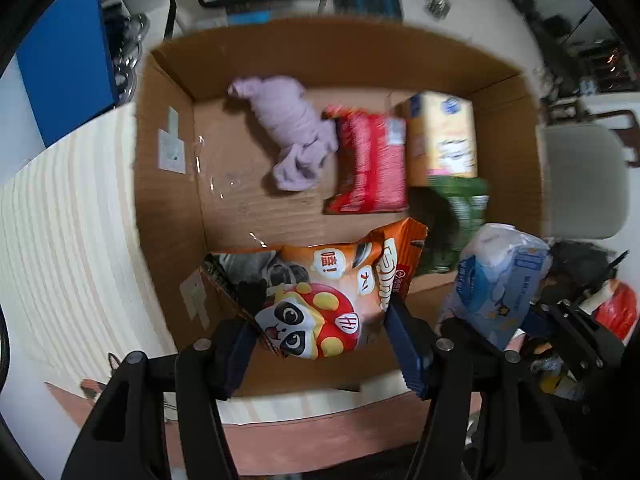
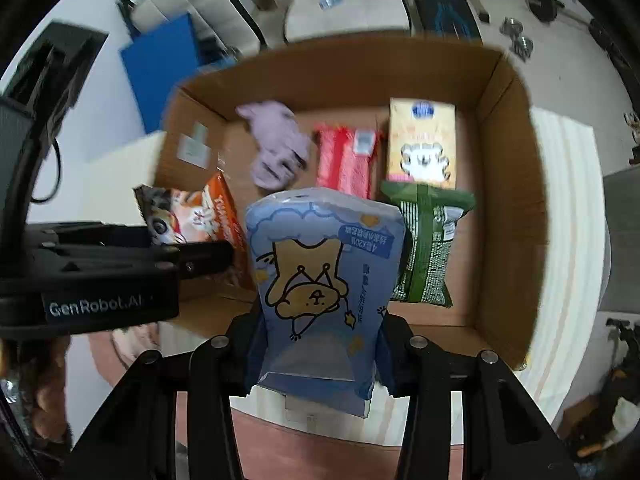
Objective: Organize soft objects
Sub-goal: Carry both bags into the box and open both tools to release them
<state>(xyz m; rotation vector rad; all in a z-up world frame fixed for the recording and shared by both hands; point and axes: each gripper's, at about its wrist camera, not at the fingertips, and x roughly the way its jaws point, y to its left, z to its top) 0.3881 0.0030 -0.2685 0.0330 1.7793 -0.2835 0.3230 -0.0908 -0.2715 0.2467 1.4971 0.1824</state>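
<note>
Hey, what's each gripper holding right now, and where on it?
Left gripper clamps the orange panda snack bag across its lower end. Right gripper clamps the blue tissue pack by its near end.

Even indoor light — motion blur, fisheye-warped edges.

The blue pack [image 2: 320, 280] hides part of the red packet [image 2: 347, 160]. The orange bag [image 1: 320, 296] covers the box [image 1: 168, 208] floor; its print blurs.
</note>
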